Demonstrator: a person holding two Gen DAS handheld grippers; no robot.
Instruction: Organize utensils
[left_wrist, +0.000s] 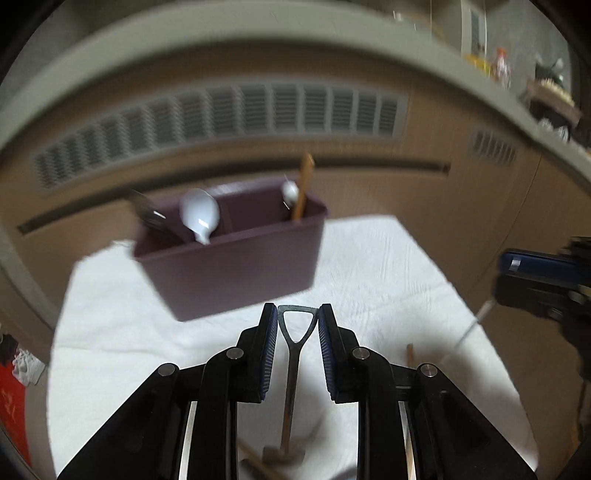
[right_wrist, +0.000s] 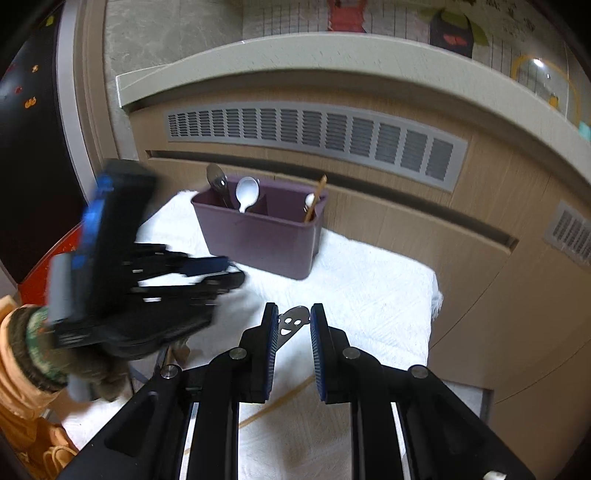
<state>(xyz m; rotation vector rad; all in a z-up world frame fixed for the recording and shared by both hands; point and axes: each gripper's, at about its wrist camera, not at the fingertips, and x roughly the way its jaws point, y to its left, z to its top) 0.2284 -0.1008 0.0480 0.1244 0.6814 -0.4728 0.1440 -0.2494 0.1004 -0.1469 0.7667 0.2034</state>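
Purple caddy (left_wrist: 229, 258) ahead of both, on white-clothed desk (left_wrist: 369, 266). Left hand-held gripper (left_wrist: 297, 317) clamps dark shovel-handled utensil (left_wrist: 291, 369); right hand-held gripper (right_wrist: 294, 317) pinches smiley-cutout utensil (right_wrist: 291, 320). Step: carrying. Next: aim handles over right compartment, release.
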